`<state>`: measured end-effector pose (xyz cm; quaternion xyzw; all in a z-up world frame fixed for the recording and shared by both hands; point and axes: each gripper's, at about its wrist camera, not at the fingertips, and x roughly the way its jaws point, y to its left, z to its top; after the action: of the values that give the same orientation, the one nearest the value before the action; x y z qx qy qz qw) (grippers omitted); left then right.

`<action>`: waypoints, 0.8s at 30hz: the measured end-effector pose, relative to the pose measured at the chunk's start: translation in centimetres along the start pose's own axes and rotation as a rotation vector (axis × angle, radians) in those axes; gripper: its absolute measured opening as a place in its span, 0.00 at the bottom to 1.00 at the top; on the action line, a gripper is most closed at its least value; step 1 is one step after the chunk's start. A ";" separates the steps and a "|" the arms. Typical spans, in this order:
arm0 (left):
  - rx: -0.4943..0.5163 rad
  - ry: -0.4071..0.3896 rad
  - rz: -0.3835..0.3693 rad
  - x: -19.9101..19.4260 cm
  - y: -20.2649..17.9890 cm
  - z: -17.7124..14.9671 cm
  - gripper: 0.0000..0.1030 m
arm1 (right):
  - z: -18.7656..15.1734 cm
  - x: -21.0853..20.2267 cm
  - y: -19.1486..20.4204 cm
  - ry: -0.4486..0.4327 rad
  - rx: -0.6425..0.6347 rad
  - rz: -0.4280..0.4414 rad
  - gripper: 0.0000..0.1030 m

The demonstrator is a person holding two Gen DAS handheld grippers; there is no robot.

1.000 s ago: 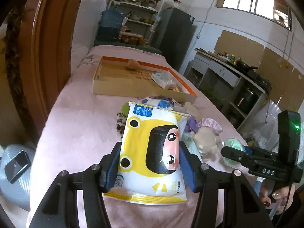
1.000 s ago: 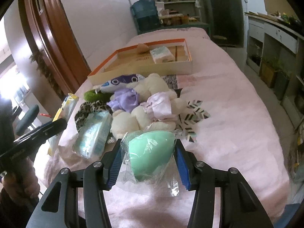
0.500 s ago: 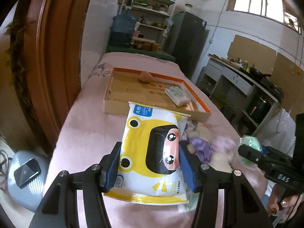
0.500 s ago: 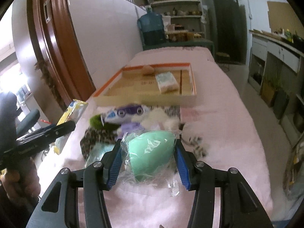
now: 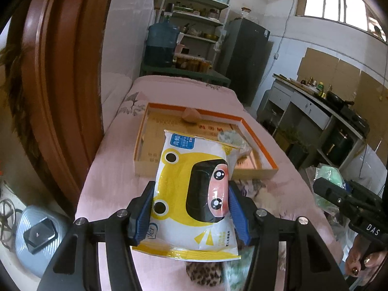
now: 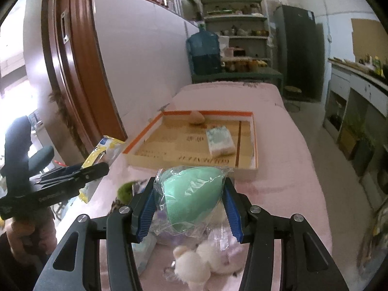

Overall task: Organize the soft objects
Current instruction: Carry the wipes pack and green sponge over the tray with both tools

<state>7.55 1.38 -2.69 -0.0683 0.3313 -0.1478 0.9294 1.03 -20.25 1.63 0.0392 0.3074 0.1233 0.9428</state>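
The left gripper (image 5: 191, 214) clamps a frog-print wipes pack (image 5: 194, 194) and the right gripper (image 6: 189, 208) a bagged green sponge (image 6: 191, 194), both short of the orange-rimmed tray (image 6: 252, 143); the slick wrapping could slip from the pads before reaching it

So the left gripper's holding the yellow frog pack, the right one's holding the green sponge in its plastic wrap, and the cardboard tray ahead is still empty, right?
Not quite: the cardboard tray is not empty. The right wrist view shows a wrapped tissue pack and a small tan item lying in it. The rest holds: left gripper on the yellow frog pack, right gripper on the green sponge.
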 end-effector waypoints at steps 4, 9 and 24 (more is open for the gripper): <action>0.011 -0.024 -0.015 0.2 -0.2 1.7 0.55 | 1.7 0.6 -0.1 -0.012 -0.029 0.013 0.52; 0.039 -0.036 -0.013 1.2 -0.6 3.9 0.55 | 3.7 2.0 -0.6 0.003 -0.044 0.029 0.52; -0.054 0.025 0.010 7.1 1.3 8.2 0.55 | 9.7 6.4 -1.3 0.036 -0.166 0.077 0.52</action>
<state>18.26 0.55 -0.87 -0.0898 0.3472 -0.1350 0.9237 12.06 -19.82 5.61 -0.0298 0.3113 0.1852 0.9316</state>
